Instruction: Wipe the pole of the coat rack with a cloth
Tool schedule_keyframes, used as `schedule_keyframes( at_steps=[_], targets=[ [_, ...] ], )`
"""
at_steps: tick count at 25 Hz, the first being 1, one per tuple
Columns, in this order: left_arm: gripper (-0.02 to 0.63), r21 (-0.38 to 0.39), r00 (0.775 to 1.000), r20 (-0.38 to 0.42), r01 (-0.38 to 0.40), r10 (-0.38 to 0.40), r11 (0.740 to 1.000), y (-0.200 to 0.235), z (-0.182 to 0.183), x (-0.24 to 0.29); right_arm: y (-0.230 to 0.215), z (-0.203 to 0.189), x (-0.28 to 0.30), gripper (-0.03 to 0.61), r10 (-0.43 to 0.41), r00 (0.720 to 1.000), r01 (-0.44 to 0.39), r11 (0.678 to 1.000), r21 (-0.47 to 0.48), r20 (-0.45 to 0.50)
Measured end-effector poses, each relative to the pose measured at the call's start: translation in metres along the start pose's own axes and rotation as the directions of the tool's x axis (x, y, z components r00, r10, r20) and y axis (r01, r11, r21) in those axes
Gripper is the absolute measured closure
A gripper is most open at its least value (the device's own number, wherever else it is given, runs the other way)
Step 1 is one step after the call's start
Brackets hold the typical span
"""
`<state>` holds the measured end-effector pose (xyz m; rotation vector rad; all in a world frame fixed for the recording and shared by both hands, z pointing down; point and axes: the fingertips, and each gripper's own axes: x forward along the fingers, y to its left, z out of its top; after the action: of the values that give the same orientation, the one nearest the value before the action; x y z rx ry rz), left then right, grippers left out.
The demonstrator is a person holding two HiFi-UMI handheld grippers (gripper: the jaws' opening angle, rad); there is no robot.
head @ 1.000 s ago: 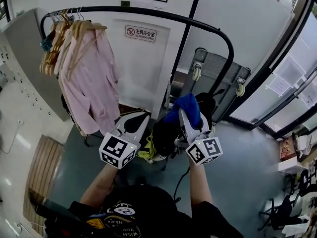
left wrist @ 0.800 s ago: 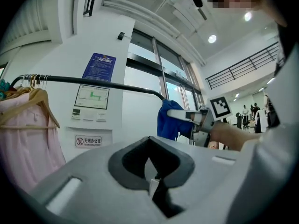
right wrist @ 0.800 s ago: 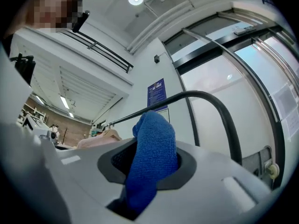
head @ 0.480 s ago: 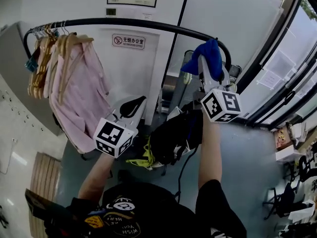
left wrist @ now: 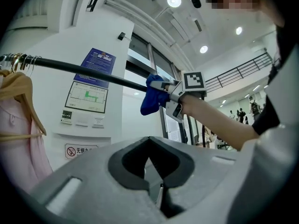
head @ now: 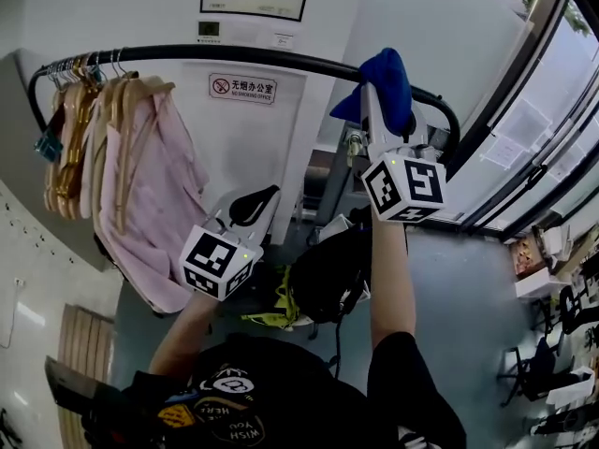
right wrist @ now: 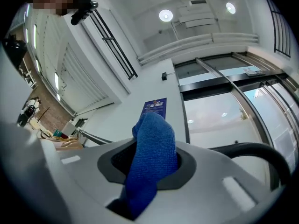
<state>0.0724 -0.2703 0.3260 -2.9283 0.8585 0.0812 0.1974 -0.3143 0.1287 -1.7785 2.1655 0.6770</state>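
Note:
The coat rack's black pole [head: 187, 54] runs across the top of the head view and bends down at the right. My right gripper [head: 376, 108] is raised to that bend, shut on a blue cloth [head: 384, 73] that lies against the pole. In the right gripper view the blue cloth [right wrist: 152, 157] fills the jaws and the pole [right wrist: 254, 150] curves just beyond it. My left gripper [head: 251, 206] hangs low, shut and empty. The left gripper view shows the pole [left wrist: 70, 69], the blue cloth [left wrist: 152, 97] and the right gripper's marker cube [left wrist: 194, 80].
A pink shirt [head: 154, 185] and several wooden hangers [head: 70, 124] hang at the pole's left end. A black bag [head: 328, 274] sits under the rack. A white wall with a sign [head: 243, 89] stands behind, and glass panels [head: 533, 138] are at the right.
My right gripper has lifted the blue cloth from waist height up to the pole's right bend. The left gripper has stayed low and shut.

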Motion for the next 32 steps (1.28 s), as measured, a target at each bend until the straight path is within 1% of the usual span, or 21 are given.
schedule_keyframes(
  at_steps=[2, 4, 5, 8, 10, 12, 14, 17, 21, 23, 25, 27, 30, 32],
  targets=[
    [0.615, -0.003, 1.0, 0.003, -0.002, 0.002, 1.0, 0.013, 0.0, -0.007, 0.034, 0.0, 0.021, 0.483, 0.059, 0.998, -0.06, 0.997, 0.043, 0.025],
    [0.615, -0.001, 1.0, 0.003, -0.006, 0.006, 1.0, 0.029, 0.0, -0.015, 0.071, 0.0, 0.043, 0.483, 0.136, 0.99, -0.14, 0.985, 0.104, 0.048],
    [0.615, 0.001, 1.0, 0.0, -0.011, 0.011, 1.0, 0.038, 0.0, -0.02, 0.091, -0.001, 0.055, 0.483, 0.168, 0.985, -0.172, 0.98, 0.104, 0.051],
    [0.615, 0.011, 1.0, -0.004, -0.03, 0.03, 1.0, 0.062, 0.001, -0.034, 0.151, -0.009, 0.084, 0.483, 0.235, 0.972, -0.236, 0.972, 0.02, 0.027],
    [0.615, 0.018, 0.999, -0.002, -0.044, 0.044, 0.999, 0.073, 0.003, -0.039, 0.185, -0.015, 0.098, 0.483, 0.265, 0.964, -0.265, 0.964, -0.039, 0.01],
    [0.615, 0.024, 0.998, -0.001, -0.059, 0.059, 0.998, 0.079, 0.005, -0.038, 0.203, -0.017, 0.106, 0.483, 0.26, 0.966, -0.259, 0.959, -0.118, -0.005],
    [0.615, 0.022, 0.998, 0.002, -0.068, 0.068, 0.997, 0.08, 0.005, -0.036, 0.205, -0.018, 0.107, 0.483, 0.245, 0.969, -0.244, 0.952, -0.183, -0.019],
    [0.615, 0.007, 0.998, 0.006, -0.069, 0.069, 0.998, 0.074, 0.005, -0.029, 0.185, -0.018, 0.095, 0.483, 0.215, 0.976, -0.216, 0.944, -0.251, -0.032],
    [0.615, 0.014, 0.998, 0.017, -0.057, 0.057, 0.998, 0.059, 0.01, -0.008, 0.13, -0.012, 0.063, 0.483, 0.129, 0.991, -0.134, 0.942, -0.306, -0.035],
    [0.615, 0.01, 0.999, 0.028, -0.03, 0.029, 1.0, 0.046, 0.013, 0.009, 0.097, -0.014, 0.043, 0.483, 0.09, 0.995, -0.098, 0.934, -0.345, -0.04],
    [0.615, 0.012, 0.999, 0.035, 0.014, -0.015, 1.0, 0.025, 0.015, 0.027, 0.058, -0.02, 0.019, 0.483, 0.043, 0.997, -0.066, 0.924, -0.377, -0.067],
    [0.615, 0.008, 0.998, 0.04, 0.057, -0.057, 0.998, 0.006, 0.018, 0.042, 0.019, -0.023, -0.003, 0.483, -0.016, 0.996, -0.019, 0.927, -0.375, -0.092],
    [0.615, 0.005, 0.994, 0.038, 0.1, -0.1, 0.995, -0.015, 0.021, 0.062, -0.032, -0.011, -0.025, 0.483, -0.087, 0.994, 0.058, 0.926, -0.373, -0.061],
    [0.615, 0.019, 0.993, 0.032, 0.114, -0.114, 0.993, -0.027, 0.021, 0.072, -0.058, -0.004, -0.038, 0.483, -0.129, 0.991, 0.103, 0.925, -0.365, -0.048]
  ],
)
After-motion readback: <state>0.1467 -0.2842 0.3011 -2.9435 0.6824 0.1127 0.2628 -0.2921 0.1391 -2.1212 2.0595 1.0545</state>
